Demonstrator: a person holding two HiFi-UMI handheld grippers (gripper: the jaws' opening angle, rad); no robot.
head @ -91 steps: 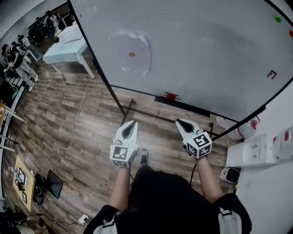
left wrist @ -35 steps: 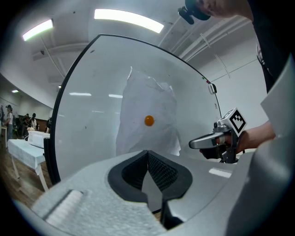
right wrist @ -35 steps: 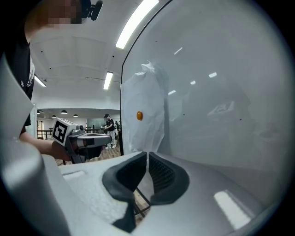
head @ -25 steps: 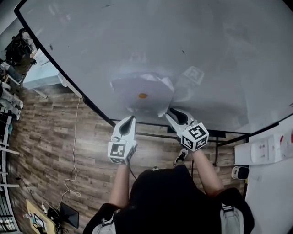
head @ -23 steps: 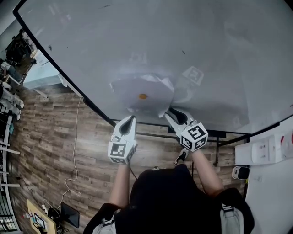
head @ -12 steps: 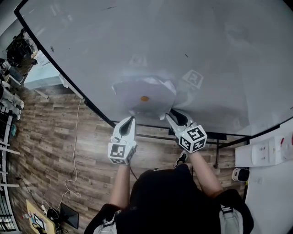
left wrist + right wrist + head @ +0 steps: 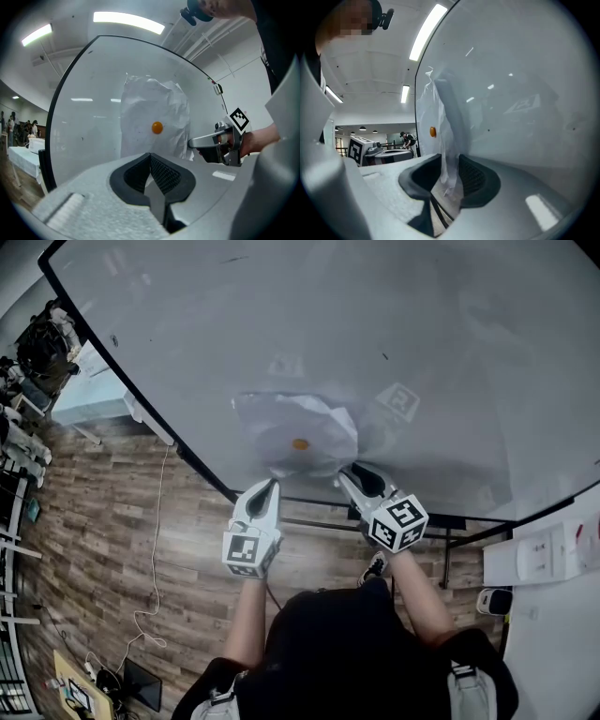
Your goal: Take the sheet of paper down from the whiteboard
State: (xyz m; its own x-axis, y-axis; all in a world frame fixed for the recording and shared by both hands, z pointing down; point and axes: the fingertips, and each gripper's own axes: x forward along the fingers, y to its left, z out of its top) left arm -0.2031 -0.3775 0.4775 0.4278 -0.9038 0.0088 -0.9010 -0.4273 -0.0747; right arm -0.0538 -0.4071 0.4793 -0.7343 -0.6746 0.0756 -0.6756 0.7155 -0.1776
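Observation:
A crumpled white sheet of paper [image 7: 292, 427] hangs on the whiteboard [image 7: 450, 352], pinned by a round orange magnet [image 7: 300, 443]. My right gripper [image 7: 345, 473] is at the sheet's lower right corner. In the right gripper view that loose corner [image 7: 446, 154] hangs in the gap between the jaws of the right gripper [image 7: 449, 174], and the pads stand apart from it. My left gripper [image 7: 266, 489] sits just below the sheet's lower left edge, shut and empty. In the left gripper view the left gripper [image 7: 151, 160] faces the paper [image 7: 152, 112], the magnet [image 7: 157, 127] and the right gripper [image 7: 212, 141].
The whiteboard's black frame and stand [image 7: 309, 519] run above a wooden floor [image 7: 112, 521]. A pale blue table [image 7: 89, 399] stands at the left, with people and clutter behind it. A cable [image 7: 153, 549] trails over the floor. White cabinets [image 7: 544, 549] stand at the right.
The sheet's lower right part has puckered and lifted a little off the board around the right gripper's tips. The left gripper has stayed put.

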